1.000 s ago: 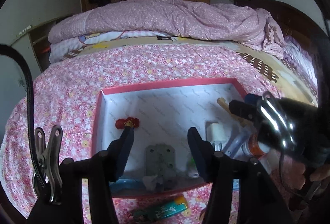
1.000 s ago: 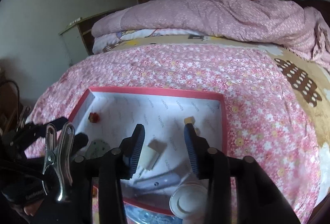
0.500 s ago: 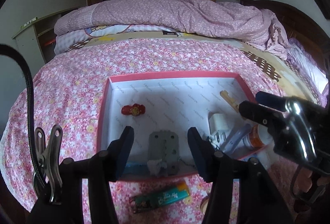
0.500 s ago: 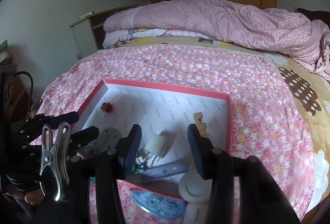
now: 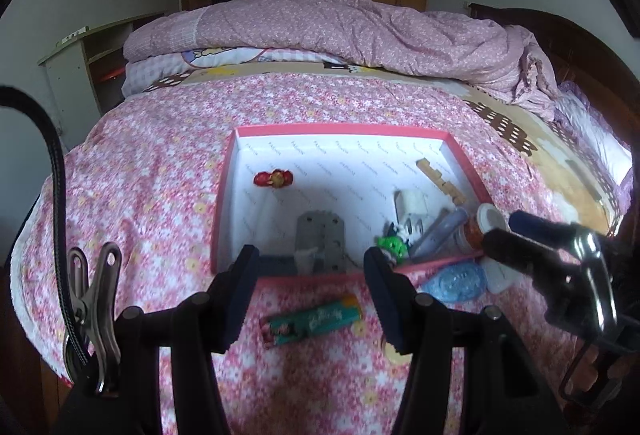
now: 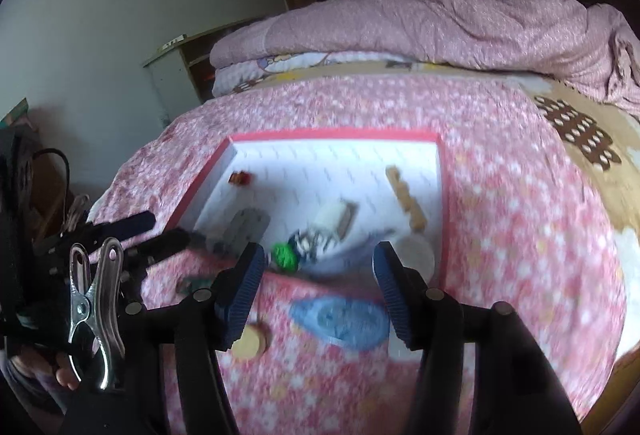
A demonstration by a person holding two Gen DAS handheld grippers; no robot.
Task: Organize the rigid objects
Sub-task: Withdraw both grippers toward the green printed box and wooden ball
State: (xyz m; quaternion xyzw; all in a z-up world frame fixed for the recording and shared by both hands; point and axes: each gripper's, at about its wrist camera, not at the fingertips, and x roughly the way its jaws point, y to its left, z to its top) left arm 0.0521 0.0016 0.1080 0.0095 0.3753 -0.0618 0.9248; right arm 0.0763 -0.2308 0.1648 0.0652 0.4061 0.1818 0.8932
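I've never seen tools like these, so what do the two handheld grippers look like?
Each is black plastic with two fingers carrying ribbed blue pads. The left gripper and the right gripper both have a shiny metal spring clip at one side. A black cable arcs beside the left one.

- we see a bedspread (image 5: 160, 171) of soft matt cloth, printed with small flowers.
- the box (image 5: 340, 131) looks like matt card, red rim and white printed paper lining.
- inside, toward 5 o'clock, a grey plate (image 5: 320, 235) looks like dull metal.
- toward 2 o'clock lies a strip (image 5: 440, 181) of bare pale wood.
- a white plug (image 5: 412, 203) looks like smooth plastic.
- at 6 o'clock of the box, a green packet (image 5: 312, 323) looks glossy.
- the steel clip (image 5: 94, 307) is shiny.
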